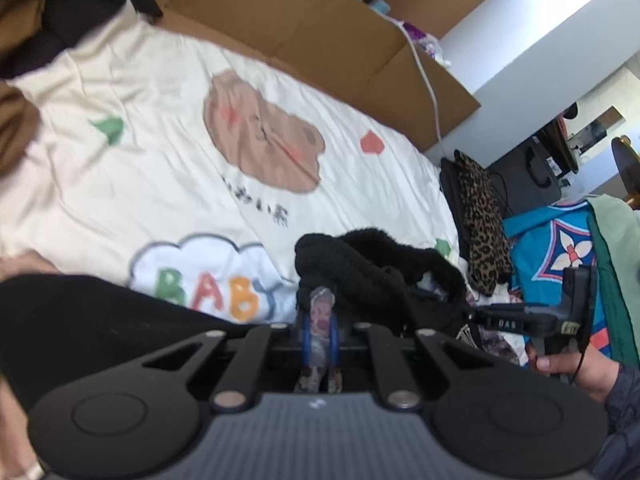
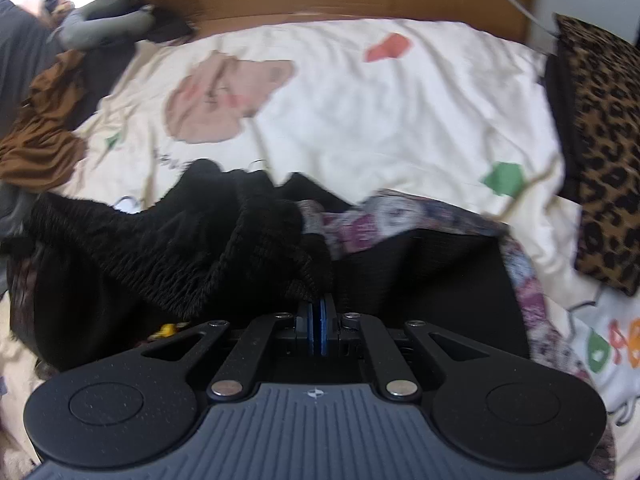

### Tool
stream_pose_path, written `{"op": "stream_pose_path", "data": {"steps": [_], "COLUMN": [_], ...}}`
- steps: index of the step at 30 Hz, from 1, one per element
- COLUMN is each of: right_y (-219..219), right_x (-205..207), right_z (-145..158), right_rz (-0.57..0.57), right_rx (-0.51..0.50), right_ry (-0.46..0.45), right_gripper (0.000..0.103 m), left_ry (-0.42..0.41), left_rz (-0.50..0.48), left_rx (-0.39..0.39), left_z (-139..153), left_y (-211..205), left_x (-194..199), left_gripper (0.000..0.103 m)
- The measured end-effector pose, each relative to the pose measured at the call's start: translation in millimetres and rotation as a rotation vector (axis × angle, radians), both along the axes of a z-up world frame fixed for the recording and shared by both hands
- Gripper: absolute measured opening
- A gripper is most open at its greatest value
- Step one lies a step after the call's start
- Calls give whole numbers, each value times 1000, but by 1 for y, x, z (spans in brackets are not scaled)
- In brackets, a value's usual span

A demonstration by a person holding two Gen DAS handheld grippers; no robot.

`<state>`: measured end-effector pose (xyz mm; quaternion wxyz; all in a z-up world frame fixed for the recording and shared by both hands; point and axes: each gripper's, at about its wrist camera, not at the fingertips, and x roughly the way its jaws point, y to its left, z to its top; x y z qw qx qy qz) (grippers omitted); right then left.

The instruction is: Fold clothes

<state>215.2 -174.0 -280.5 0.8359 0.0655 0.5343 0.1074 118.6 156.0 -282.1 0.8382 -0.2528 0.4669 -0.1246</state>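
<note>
A black knit garment [image 1: 360, 268] lies bunched on the cream printed bedsheet [image 1: 168, 184]. My left gripper [image 1: 320, 320] is shut on a strip of floral patterned fabric [image 1: 321, 308] that sticks up between its blue pads. In the left wrist view my right gripper [image 1: 476, 315] reaches into the black garment from the right, held by a hand [image 1: 568, 368]. In the right wrist view my right gripper [image 2: 319, 316] is shut on a fold of the black knit garment [image 2: 224, 248]. The floral fabric [image 2: 384, 216] spreads just beyond it over a flat black cloth [image 2: 424, 280].
Cardboard [image 1: 304, 28] lines the wall behind the bed. A leopard-print cushion [image 2: 604, 148] sits at the right, and a brown garment [image 2: 44, 136] and dark clothes are piled at the left. A blue patterned cloth [image 1: 548, 248] hangs beside the bed.
</note>
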Motion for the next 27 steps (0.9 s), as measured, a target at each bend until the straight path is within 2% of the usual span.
{"op": "stream_pose_path", "data": {"steps": [3,8,12,14,18,27], "right_y": [20,51,58,52,36,22], "right_x": [-1,-8,-15,-15,-13,-9], "right_z": [-1,-10,-15,-13,-8,11], "right_rz": [51,153,196,181,135,120], "right_rx": [8,2,2,24,70,89], "right_ry": [0,27,61,71,71,53], "right_gripper": [1,1,2,6,7,15], "left_ry": [-1,32,52,56,57,111], "left_rz": [11,28,35,28,8,-17], "left_rx": [23,29,34,36,45,62], "left_z": [4,-11,-24,-28,-33,-35], "left_y": [7,9,8,7,4,2], "left_x": [-5,-19,-30,-34,-40,-38], "left_gripper": [9,9,10,9,9,8]}}
